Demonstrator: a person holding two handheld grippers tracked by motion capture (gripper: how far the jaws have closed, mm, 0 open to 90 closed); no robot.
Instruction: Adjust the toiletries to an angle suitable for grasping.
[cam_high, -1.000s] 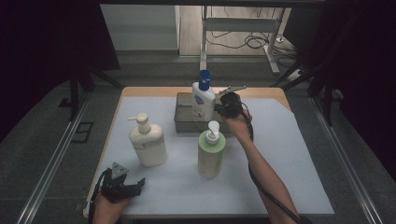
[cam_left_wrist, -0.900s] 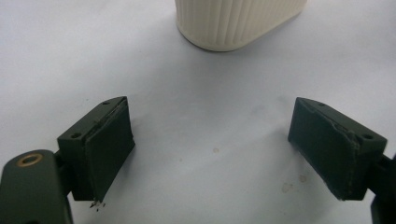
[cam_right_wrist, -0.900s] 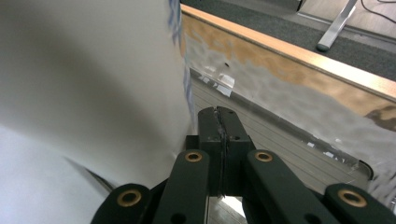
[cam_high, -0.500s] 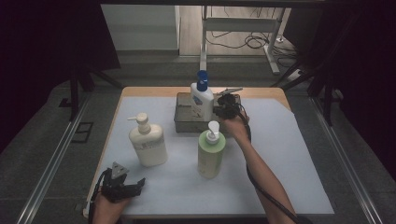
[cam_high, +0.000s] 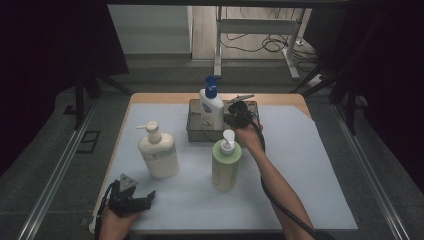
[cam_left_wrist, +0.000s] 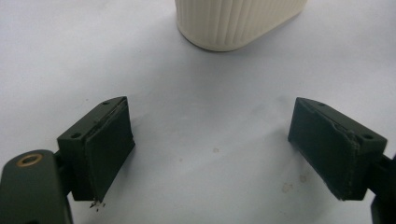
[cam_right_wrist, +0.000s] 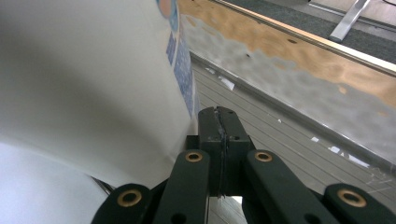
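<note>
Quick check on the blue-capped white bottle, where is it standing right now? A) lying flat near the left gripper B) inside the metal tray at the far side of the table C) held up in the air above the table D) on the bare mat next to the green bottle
B: the blue-capped white bottle stands upright inside the metal tray at the table's far side, with the right gripper beside it, jaws shut.
</note>
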